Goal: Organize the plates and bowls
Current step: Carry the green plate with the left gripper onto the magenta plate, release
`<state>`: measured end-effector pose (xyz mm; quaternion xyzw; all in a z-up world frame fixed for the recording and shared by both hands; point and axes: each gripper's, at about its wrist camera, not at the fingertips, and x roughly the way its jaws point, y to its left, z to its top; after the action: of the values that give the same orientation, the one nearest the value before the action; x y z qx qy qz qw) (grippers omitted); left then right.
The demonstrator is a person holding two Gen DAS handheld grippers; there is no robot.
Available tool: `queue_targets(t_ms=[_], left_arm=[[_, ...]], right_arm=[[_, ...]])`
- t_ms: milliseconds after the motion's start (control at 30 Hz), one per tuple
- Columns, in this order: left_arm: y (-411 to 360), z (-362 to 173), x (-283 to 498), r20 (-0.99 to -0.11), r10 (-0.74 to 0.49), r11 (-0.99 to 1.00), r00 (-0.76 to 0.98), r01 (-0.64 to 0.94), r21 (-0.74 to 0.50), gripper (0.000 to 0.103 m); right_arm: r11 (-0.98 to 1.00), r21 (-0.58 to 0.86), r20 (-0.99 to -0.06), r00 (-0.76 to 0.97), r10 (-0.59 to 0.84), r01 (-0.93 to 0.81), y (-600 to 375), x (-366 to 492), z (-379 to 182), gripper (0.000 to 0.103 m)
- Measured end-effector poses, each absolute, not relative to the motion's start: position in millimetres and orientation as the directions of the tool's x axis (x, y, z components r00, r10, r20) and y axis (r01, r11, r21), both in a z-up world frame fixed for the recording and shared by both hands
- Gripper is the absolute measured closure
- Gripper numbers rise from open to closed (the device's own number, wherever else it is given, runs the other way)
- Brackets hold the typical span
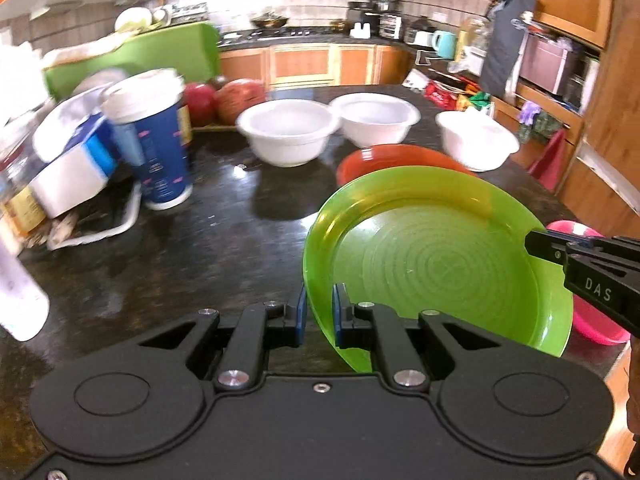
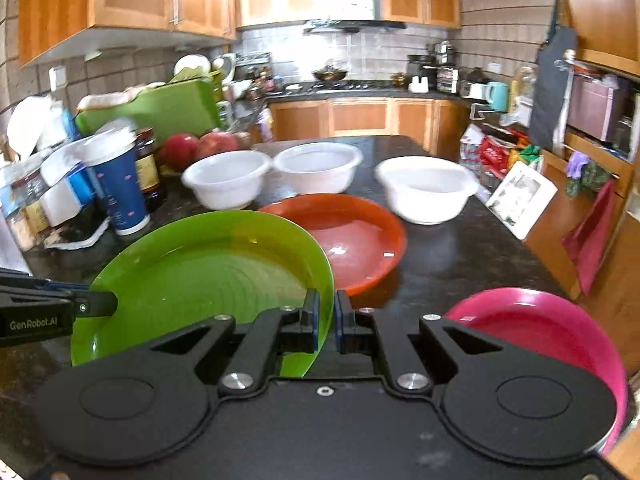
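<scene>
A green plate (image 1: pixel 432 256) (image 2: pixel 200 276) hangs tilted above the dark counter, gripped from both sides. My left gripper (image 1: pixel 320 312) is shut on its left rim, and my right gripper (image 2: pixel 328 318) is shut on its right rim. Each gripper shows in the other's view: the right gripper (image 1: pixel 532 242) at the far edge, the left gripper (image 2: pixel 114 304) at the near left. Behind the green plate lies an orange plate (image 1: pixel 384 158) (image 2: pixel 352 236). A pink plate (image 1: pixel 592 328) (image 2: pixel 552 328) rests at the right. Three white bowls (image 1: pixel 288 132) (image 1: pixel 376 118) (image 1: pixel 476 144) (image 2: pixel 228 180) (image 2: pixel 316 168) (image 2: pixel 428 188) stand further back.
A blue paper cup (image 1: pixel 154 140) (image 2: pixel 116 184), cartons and jars crowd the counter's left side, with red fruit (image 1: pixel 236 98) (image 2: pixel 216 144) and a green board (image 1: pixel 132 56) behind. The counter's (image 1: pixel 200 240) right edge drops to wooden cabinets (image 2: pixel 560 240). A white framed picture (image 2: pixel 520 204) leans there.
</scene>
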<state>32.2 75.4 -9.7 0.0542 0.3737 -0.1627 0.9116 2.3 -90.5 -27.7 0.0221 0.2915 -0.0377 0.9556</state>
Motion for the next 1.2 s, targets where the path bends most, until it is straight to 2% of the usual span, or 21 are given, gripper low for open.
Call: queue_targets(t_ms=[667, 1200], left_arm=[[-83.6, -23.1, 1.8, -0.715, -0.284, 0.920, 0.639, 0.391, -0.016, 0.085], [-123.0, -45.3, -6.3, -0.753, -0.207, 0.949, 0.624, 0.315, 0.000, 0.085]], right_arm=[[0.984, 0.006, -0.552, 0.821, -0.143, 0.176, -265.7, -63.2, -24.7, 0.093], [0.993, 0.034, -0.602, 0.795, -0.070, 0.113, -320.2, -47.3, -53.1, 0.093]])
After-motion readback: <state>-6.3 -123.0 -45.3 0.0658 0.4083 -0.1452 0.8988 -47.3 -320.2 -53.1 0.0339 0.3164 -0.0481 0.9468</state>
